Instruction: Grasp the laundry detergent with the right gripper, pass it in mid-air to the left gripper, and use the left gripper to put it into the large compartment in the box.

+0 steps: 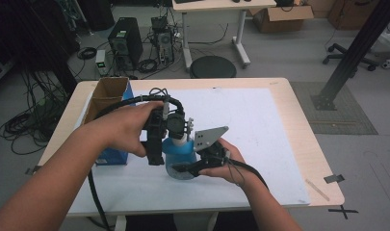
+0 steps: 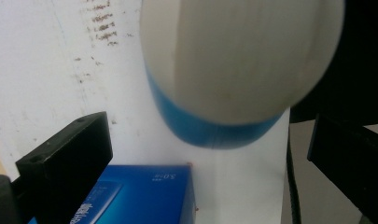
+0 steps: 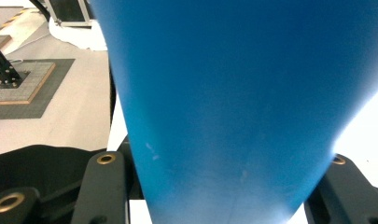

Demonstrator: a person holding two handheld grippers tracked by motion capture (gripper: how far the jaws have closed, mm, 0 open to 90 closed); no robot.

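A blue bottle [image 1: 179,153] with a white cap [image 2: 238,56] stands near the front middle of the bench [image 1: 298,125], on its white mat; the right tool [image 1: 195,166] clamps the bottle's blue body between both jaws — the plastic fills the gap; the left tool [image 1: 175,126] hovers above the cap, jaws spread wide, nothing between them; a blue box [image 2: 130,196] lies just beside the bottle.

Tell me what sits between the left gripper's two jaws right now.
In the left gripper view, the blue bottle's white cap sits between the left gripper's spread jaws, neither jaw touching it. The right gripper is clamped on the bottle's body.
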